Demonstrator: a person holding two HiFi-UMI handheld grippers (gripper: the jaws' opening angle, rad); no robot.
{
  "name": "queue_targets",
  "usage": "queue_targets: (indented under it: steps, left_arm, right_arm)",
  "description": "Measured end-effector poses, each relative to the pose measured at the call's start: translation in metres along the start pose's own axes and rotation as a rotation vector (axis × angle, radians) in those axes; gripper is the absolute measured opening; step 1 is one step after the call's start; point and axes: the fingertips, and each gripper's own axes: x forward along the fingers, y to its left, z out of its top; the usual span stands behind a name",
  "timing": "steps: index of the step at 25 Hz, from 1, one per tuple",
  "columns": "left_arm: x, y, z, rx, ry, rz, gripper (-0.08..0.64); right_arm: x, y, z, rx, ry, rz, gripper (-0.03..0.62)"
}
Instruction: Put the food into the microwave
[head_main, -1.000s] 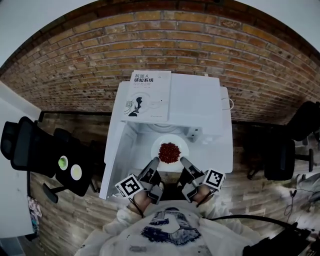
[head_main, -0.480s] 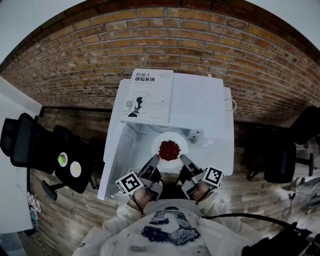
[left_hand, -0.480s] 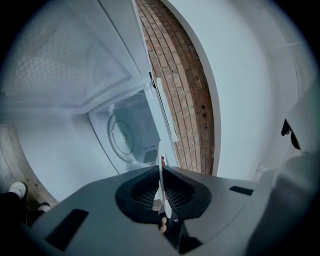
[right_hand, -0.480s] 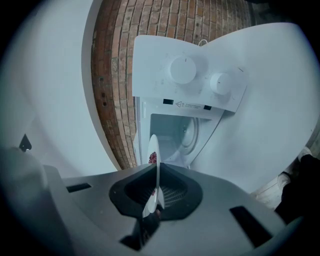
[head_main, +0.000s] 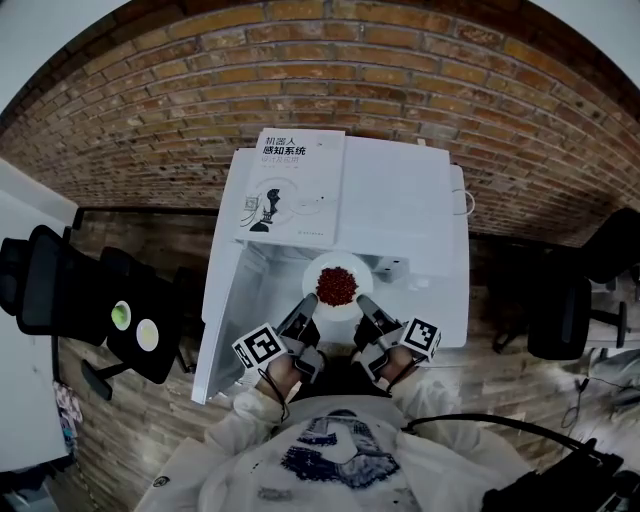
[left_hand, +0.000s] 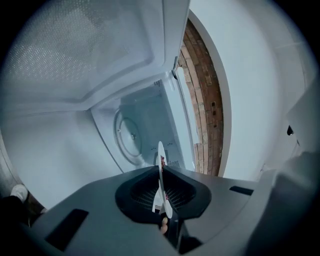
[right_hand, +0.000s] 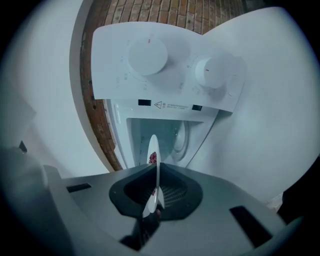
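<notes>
Jaws of the left gripper (head_main: 306, 312) and the right gripper (head_main: 366, 308) were each pinched tight on the rim of the white plate (head_main: 316, 268), one at either side. That plate, with its heap of red food (head_main: 338, 285), hung at the open mouth of the white microwave (head_main: 400, 210), whose door (head_main: 225, 320) stood swung out to the left

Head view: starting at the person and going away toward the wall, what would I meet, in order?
White sweater → left hand-held gripper and right hand-held gripper, side by side, both clamped on the plate → white plate of red food → book on the microwave → brick wall.
</notes>
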Motion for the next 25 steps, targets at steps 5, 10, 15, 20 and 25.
queue_targets:
  steps: [5, 10, 15, 20, 25]
  left_arm:
    - [0.015, 0.013, 0.008, -0.058, -0.001, -0.033, 0.031]
    - [0.023, 0.042, 0.023, 0.037, 0.008, 0.04, 0.031]
    - [0.04, 0.058, 0.03, -0.029, -0.002, 0.053, 0.031]
    - [0.052, 0.073, 0.036, -0.04, 0.007, 0.062, 0.031]
    - [0.058, 0.083, 0.04, -0.055, 0.005, 0.077, 0.031]
  right_arm:
    - [0.017, -0.017, 0.005, 0.017, 0.0, -0.019, 0.021]
    - [0.036, -0.031, 0.011, 0.02, -0.002, -0.037, 0.021]
    - [0.051, -0.049, 0.018, 0.077, -0.031, -0.048, 0.021]
    - [0.064, -0.06, 0.026, 0.081, -0.035, -0.056, 0.021]
    - [0.07, -0.067, 0.027, 0.099, -0.047, -0.089, 0.021]
